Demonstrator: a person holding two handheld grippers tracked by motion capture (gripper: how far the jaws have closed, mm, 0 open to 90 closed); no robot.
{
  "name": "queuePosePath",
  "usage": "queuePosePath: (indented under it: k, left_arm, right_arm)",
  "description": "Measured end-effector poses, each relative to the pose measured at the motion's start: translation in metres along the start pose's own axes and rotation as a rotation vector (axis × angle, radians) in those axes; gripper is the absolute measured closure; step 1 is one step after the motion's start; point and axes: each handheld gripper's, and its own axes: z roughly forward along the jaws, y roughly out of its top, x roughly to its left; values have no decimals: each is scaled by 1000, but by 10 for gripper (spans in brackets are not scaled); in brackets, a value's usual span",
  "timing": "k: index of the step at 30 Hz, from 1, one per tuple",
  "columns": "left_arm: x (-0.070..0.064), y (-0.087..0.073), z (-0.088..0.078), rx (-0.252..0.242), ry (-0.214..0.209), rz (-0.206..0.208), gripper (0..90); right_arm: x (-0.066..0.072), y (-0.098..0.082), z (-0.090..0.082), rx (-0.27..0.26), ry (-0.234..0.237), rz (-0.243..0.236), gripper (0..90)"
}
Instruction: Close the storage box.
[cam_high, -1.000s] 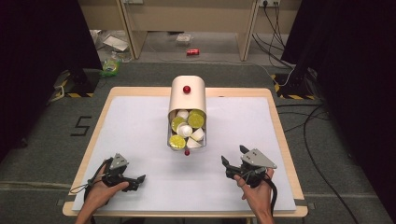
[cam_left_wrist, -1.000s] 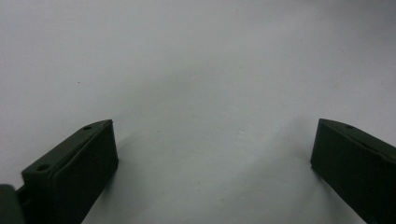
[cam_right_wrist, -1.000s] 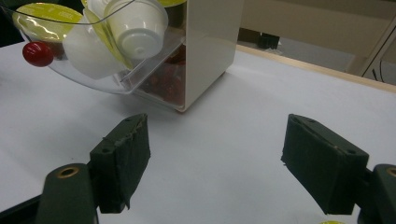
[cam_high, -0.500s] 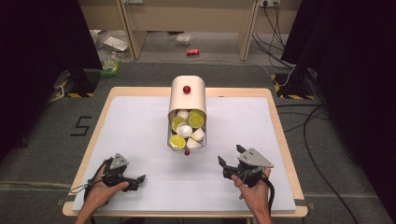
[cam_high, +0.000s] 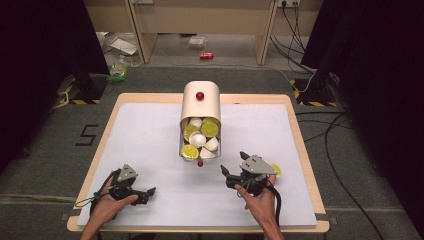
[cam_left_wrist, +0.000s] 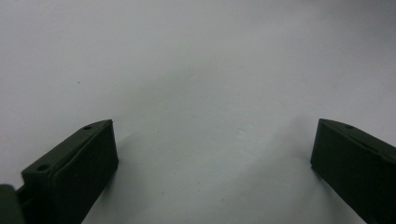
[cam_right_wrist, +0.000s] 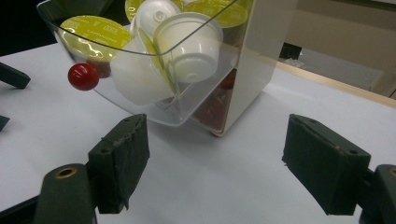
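Capsule with a yellow-green lid (cam_high: 274, 170) lying loose on the white sheet (cam_high: 150, 135), just beside the right gripper (cam_high: 226, 177) on its outer side, half hidden behind that gripper's grey plate. Touched by neither jaw, as far as the high view tells.

Nearest the table's front edge, left gripper (cam_high: 149, 194) resting low on the sheet, well apart from everything else. Jaws spread wide with nothing but bare white surface between them in the left gripper view (cam_left_wrist: 212, 158).

A little farther in, right gripper (cam_right_wrist: 215, 154) aimed at the mouth of the dispenser. Jaws apart and empty, pads facing each other across bare sheet, short of the clear drawer (cam_right_wrist: 196, 105) and not touching it.

Next, that drawer itself: pulled out and tipped forward from the cream housing (cam_high: 200, 107), red knob (cam_right_wrist: 83, 76) at its front lip. Packed with capsules, some lid up in yellow-green, some showing white cup bottoms, piled at mixed angles. Beyond, on top of the housing, a second red knob (cam_high: 200, 95), and past the table's far edge a red can (cam_high: 206, 55) on the floor.

Judged from this: early in the work. Drawer open and reachable, at most one capsule out on the sheet, and nearly a full load left inside. Likely next: closing in on a capsule near the drawer's front, where a tilted white cup offers the easiest edge to pinch.
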Motion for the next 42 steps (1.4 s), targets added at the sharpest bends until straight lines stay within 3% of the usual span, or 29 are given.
queuePosePath:
  k: [17, 30, 42]
  left_arm:
    - [0, 0, 0, 0, 0, 0, 0]
    - [0, 0, 0, -2, -2, -1, 0]
    - [0, 0, 0, 0, 0, 0, 0]
  right_arm:
    - [0, 2, 18, 5, -12, 1, 243]
    - [5, 6, 28, 24, 1, -12, 153]
    - [7, 8, 30, 22, 1, -21, 146]
